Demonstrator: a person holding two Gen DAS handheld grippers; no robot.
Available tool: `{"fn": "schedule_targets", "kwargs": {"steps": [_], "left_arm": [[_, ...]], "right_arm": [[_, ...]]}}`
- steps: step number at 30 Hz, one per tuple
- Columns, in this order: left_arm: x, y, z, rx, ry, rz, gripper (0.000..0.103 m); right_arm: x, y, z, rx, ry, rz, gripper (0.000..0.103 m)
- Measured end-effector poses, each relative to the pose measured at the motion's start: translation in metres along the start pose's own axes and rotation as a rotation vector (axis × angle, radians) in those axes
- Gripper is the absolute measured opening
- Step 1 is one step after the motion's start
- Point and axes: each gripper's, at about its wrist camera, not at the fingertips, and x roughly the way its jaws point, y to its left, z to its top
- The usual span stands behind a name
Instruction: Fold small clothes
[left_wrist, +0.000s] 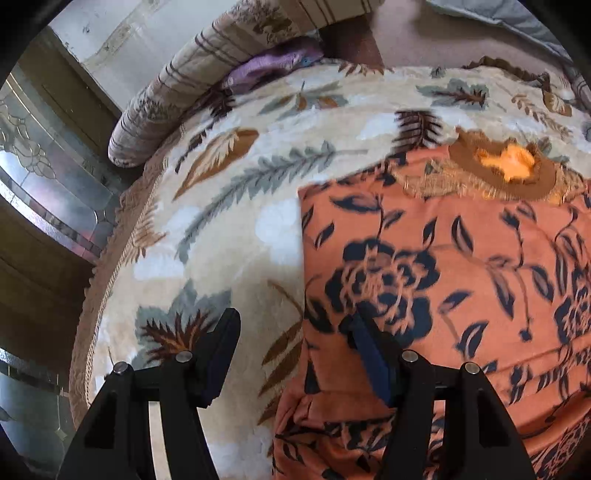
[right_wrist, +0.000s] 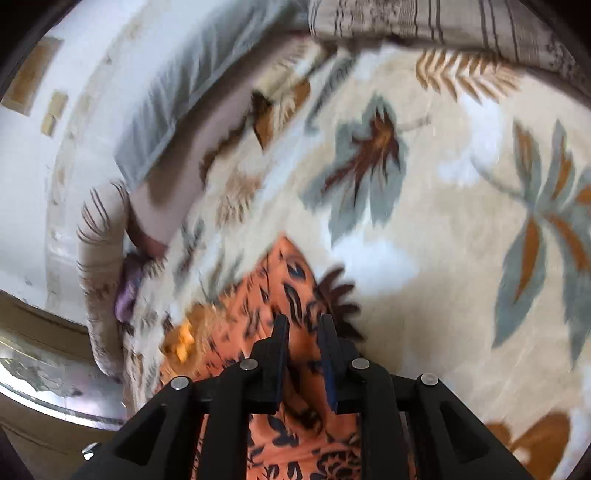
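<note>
An orange garment (left_wrist: 443, 258) with a dark blue flower print lies flat on a leaf-patterned blanket (left_wrist: 240, 184), its brown collar (left_wrist: 506, 162) at the far end. My left gripper (left_wrist: 293, 317) is open just above the garment's left edge, one finger over the blanket and the other over the print. In the right wrist view my right gripper (right_wrist: 303, 321) has its jaws nearly together, with a fold of the orange garment (right_wrist: 258, 295) between the pads. The collar (right_wrist: 184, 339) shows to its left.
A striped bolster pillow (left_wrist: 166, 92) and a purple cloth (left_wrist: 266, 66) lie at the blanket's far left edge. A grey pillow (right_wrist: 184, 92) lies at the back. The blanket (right_wrist: 443, 221) spreads wide to the right. A glass-panelled door (left_wrist: 44, 184) stands left of the bed.
</note>
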Motion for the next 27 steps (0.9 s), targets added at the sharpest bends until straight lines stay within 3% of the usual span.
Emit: {"fn": "schedule_targets", "kwargs": {"steps": [3, 7, 10, 12, 13, 15, 18, 22, 25, 27], "left_arm": [[-0.007, -0.007, 0.012, -0.026, -0.047, -0.025, 0.064], [-0.002, -0.026, 0.019, -0.018, -0.037, -0.037, 0.064], [0.013, -0.038, 0.016, 0.011, 0.007, 0.006, 0.064], [0.025, -0.039, 0.012, 0.015, 0.039, 0.031, 0.07], [0.024, -0.037, 0.011, 0.006, 0.029, 0.033, 0.072], [0.023, -0.035, 0.011, 0.012, 0.025, 0.044, 0.074], [0.016, -0.032, 0.01, 0.024, 0.008, 0.062, 0.074], [0.006, -0.029, 0.003, 0.002, -0.025, 0.028, 0.074], [0.016, -0.032, -0.006, 0.016, 0.034, 0.029, 0.074], [0.015, -0.031, -0.009, 0.011, 0.022, 0.025, 0.074]], "right_arm": [[0.013, 0.015, -0.006, -0.053, 0.05, 0.071, 0.019], [0.034, 0.042, -0.018, -0.138, 0.116, 0.14, 0.019], [0.055, 0.056, -0.033, -0.219, 0.151, 0.033, 0.019], [0.072, 0.051, -0.037, -0.239, 0.186, -0.103, 0.017], [0.073, 0.047, -0.036, -0.227, 0.18, -0.114, 0.013], [0.066, 0.046, -0.032, -0.199, 0.16, -0.102, 0.012], [0.054, 0.058, -0.035, -0.269, 0.084, -0.133, 0.019], [0.06, 0.068, -0.043, -0.309, 0.176, 0.006, 0.019], [0.074, 0.069, -0.054, -0.351, 0.222, -0.079, 0.018], [0.075, 0.063, -0.051, -0.321, 0.237, -0.08, 0.017]]}}
